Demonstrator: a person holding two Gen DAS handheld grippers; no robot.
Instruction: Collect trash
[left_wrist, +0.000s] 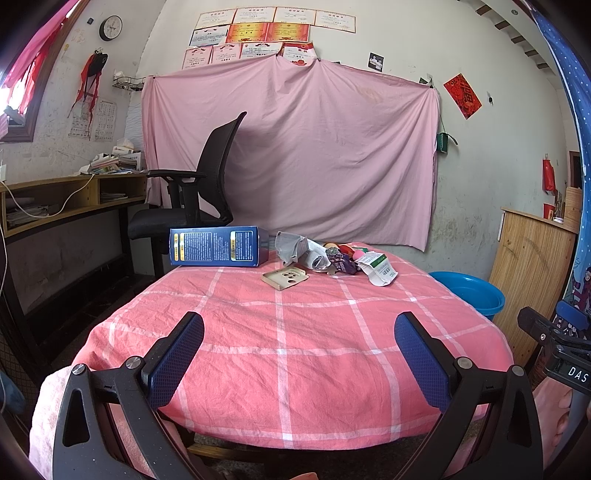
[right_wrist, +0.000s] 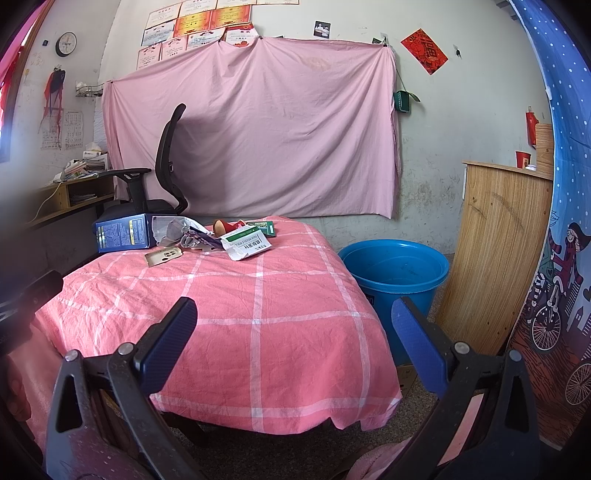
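The trash lies in a cluster at the far edge of the surface (left_wrist: 295, 332), which is covered by a pink checked cloth. A blue box (left_wrist: 218, 246) is seen on its side at the left end, its long axis running left to right along the far edge; it is judged light and fairly stiff, best taken across its short sides. Just beside it crumpled paper (left_wrist: 301, 253) and a torn white and green carton (left_wrist: 378, 269) are heaped, soft and light, to be pinched at any raised fold. A flat tan phone case (left_wrist: 283, 277) lies nearer, possibly slippery and hard to lift from the cloth. A blue tub (right_wrist: 393, 269) stands on the floor to the right. The left hand-held gripper (left_wrist: 299, 354) and right hand-held gripper (right_wrist: 295, 343) are both held wide apart, empty, well short of the trash.
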